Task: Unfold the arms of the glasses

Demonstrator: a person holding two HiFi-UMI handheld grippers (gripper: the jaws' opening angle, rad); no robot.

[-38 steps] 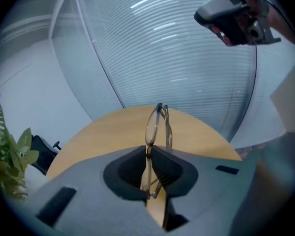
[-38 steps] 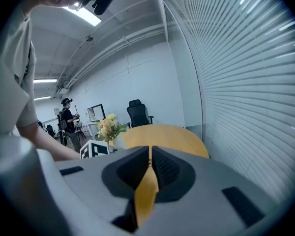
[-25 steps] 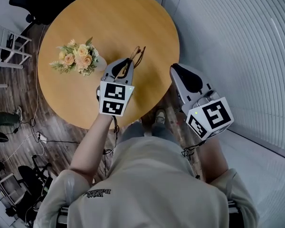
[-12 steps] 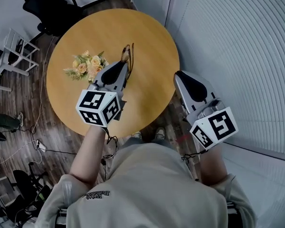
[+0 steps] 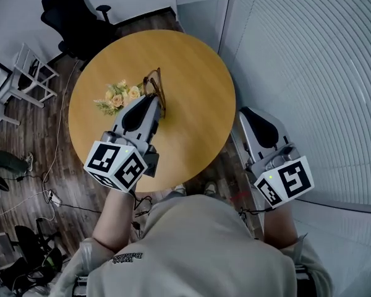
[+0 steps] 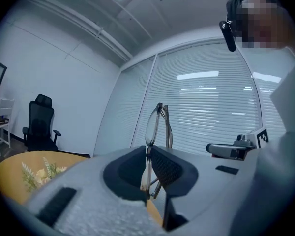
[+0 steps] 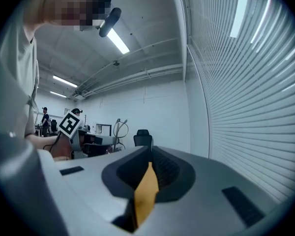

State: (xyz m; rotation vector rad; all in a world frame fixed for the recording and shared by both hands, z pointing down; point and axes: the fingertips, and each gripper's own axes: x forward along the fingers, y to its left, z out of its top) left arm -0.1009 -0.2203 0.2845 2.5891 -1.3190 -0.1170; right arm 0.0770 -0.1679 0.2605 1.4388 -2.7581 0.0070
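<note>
The brown-framed glasses [image 5: 154, 86], arms folded, hang in the air above the round wooden table [image 5: 191, 60]. My left gripper [image 5: 153, 102] is shut on one end of the frame. In the left gripper view the glasses [image 6: 154, 124] stand upright out of the pinching left gripper [image 6: 149, 151], lenses edge-on. My right gripper [image 5: 243, 112] hovers off the table's right edge, apart from the glasses. Its jaws meet at the tips in the right gripper view [image 7: 150, 152], with nothing held and only a sliver of table showing behind them.
A small bunch of pale flowers [image 5: 119, 96] lies on the table just left of the glasses. A black office chair [image 5: 74, 17] and a white rack [image 5: 25, 73] stand beyond the table. Blinds [image 5: 309, 73] line the right wall. Cables trail on the floor [image 5: 43, 178].
My left gripper has risen with the glasses, lifting them off the table, and has rolled. The right gripper has also come up a little beside the table.
</note>
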